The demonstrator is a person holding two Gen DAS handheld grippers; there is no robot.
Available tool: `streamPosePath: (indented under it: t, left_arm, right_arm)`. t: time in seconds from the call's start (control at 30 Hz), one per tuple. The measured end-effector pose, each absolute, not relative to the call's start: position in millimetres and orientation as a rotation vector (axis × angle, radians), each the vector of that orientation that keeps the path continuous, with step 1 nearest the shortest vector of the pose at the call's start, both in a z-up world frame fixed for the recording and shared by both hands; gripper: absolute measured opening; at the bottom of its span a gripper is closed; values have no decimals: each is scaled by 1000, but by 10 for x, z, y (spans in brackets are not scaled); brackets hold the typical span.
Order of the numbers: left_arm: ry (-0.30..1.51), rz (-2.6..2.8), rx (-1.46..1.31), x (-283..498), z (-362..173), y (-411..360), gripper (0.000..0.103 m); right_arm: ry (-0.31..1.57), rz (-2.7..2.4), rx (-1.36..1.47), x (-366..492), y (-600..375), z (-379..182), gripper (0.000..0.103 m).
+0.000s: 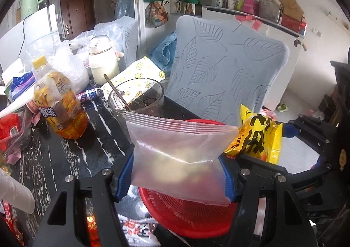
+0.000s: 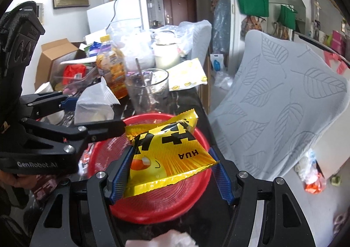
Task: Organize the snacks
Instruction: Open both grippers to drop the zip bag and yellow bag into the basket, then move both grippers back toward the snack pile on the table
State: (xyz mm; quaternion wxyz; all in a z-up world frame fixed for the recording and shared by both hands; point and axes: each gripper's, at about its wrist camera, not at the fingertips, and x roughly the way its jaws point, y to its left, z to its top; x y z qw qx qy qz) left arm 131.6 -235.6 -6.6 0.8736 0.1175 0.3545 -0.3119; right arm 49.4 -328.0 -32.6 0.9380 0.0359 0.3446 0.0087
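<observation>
- The left gripper (image 1: 178, 172) was clamped about half-wide on a clear zip bag (image 1: 177, 155), its blue pads pressing both sides of the bag.
- The right gripper (image 2: 172, 172) gripped a yellow snack packet (image 2: 166, 155) the same way, at a similar width.
- Both snacks hung above the red basket (image 2: 196, 198), the packet just beside the zip bag.
- The basket sat on the dark marbled surface (image 1: 65, 159), near a glass bowl (image 1: 140, 98) and a tea bottle (image 1: 59, 102).
</observation>
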Motion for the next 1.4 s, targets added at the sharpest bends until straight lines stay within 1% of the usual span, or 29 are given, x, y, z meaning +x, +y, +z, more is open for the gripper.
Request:
streamPosePath:
  t: [0.27, 0.3, 0.33, 0.37, 0.4, 0.63, 0.87, 1.4]
  left_arm:
    - [791, -610, 298, 1455, -263, -2454, 66]
    - [800, -605, 300, 1463, -278, -2455, 68]
    - [806, -595, 301, 1465, -286, -2454, 72]
    - [810, -583, 299, 1469, -287, -2444, 75]
    - [809, -578, 296, 1471, -282, -2435, 77]
    - [777, -561, 284, 1390, -128, -2330, 77]
    - [731, -549, 258, 1209, 121, -2137, 77]
    - [600, -454, 204, 625, 637, -1373, 77]
  right_arm:
    - [759, -16, 34, 654, -3223, -484, 71]
    - [760, -20, 34, 655, -3222, -486, 73]
    - [761, -24, 36, 659, -3221, -481, 76]
    - [765, -33, 39, 662, -3231, -482, 82]
    - [767, -42, 39, 656, -3242, -477, 84]
    - [750, -65, 58, 568, -3247, -379, 84]
    - [698, -60, 37, 421, -3082, -165, 84]
    - [584, 14, -21, 34, -2440, 292, 84]
